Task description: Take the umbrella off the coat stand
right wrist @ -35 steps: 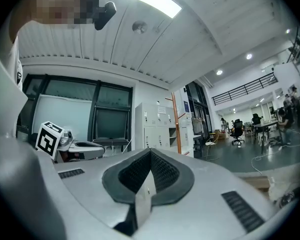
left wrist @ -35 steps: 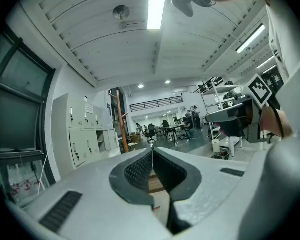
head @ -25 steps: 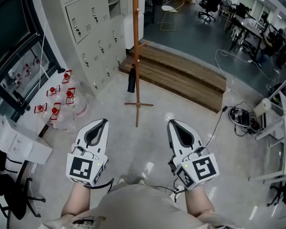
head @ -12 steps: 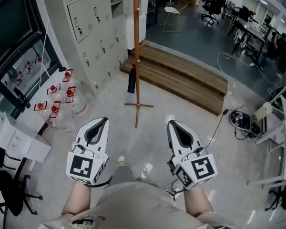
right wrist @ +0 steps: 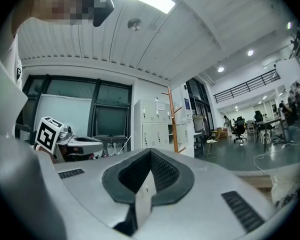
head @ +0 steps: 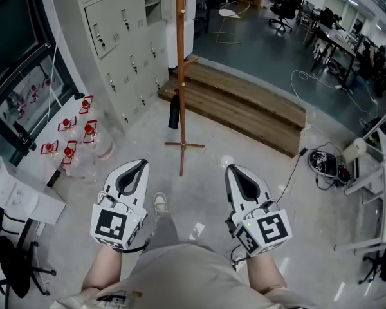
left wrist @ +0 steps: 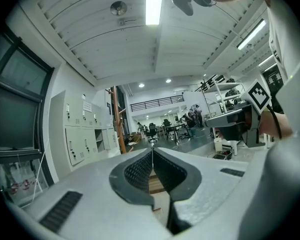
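Currently approach phase. Both left gripper (head: 139, 164) and right gripper (head: 232, 169) pinched closed, empty. Dark folded umbrella (head: 174, 111) hangs low on coat stand (head: 180, 56) at twelve o'clock, well apart. Best: close in, open one gripper, lift upward off hook before pulling.

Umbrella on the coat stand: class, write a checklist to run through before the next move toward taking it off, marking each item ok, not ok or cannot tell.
1. Umbrella hanging on the coat stand: ok.
2. Left gripper jaws open for a grasp: not ok, shut and empty.
3. Right gripper jaws open for a grasp: not ok, shut and empty.
4. Grippers close to the umbrella: not ok, a stretch of floor lies between.
5. How the umbrella is hooked on: cannot tell, too small.
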Demonstrator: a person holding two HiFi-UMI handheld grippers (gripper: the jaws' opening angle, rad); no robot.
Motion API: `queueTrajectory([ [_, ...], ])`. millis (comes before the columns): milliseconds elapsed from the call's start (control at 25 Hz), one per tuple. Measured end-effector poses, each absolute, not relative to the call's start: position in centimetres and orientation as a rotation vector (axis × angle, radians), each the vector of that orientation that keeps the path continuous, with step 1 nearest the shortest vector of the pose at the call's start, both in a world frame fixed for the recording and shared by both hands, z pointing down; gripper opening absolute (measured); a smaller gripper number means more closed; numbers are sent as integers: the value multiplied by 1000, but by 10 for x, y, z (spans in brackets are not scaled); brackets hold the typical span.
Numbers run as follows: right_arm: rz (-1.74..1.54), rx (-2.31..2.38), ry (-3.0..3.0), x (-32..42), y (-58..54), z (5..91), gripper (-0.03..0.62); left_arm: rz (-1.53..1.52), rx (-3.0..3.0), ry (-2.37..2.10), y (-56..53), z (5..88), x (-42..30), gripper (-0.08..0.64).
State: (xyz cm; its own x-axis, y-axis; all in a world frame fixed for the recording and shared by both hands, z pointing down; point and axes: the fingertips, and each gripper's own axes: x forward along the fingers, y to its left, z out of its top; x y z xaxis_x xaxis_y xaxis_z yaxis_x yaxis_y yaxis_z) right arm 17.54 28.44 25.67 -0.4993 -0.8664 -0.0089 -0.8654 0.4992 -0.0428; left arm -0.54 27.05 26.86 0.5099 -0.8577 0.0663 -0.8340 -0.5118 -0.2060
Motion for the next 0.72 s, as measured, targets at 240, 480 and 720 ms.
queueTrajectory([
  [240,-69,-1565,2706,167,252,270,6,-270,-2626,1447,236,284,-8,12],
  [480,-93,-1583,2713,153,204,281,6,-311,-2657,1428,189,297,-21,12],
  [720,-129,-1623,2717,140,146,289,6,-341,-2686,1410,133,303,-35,12],
])
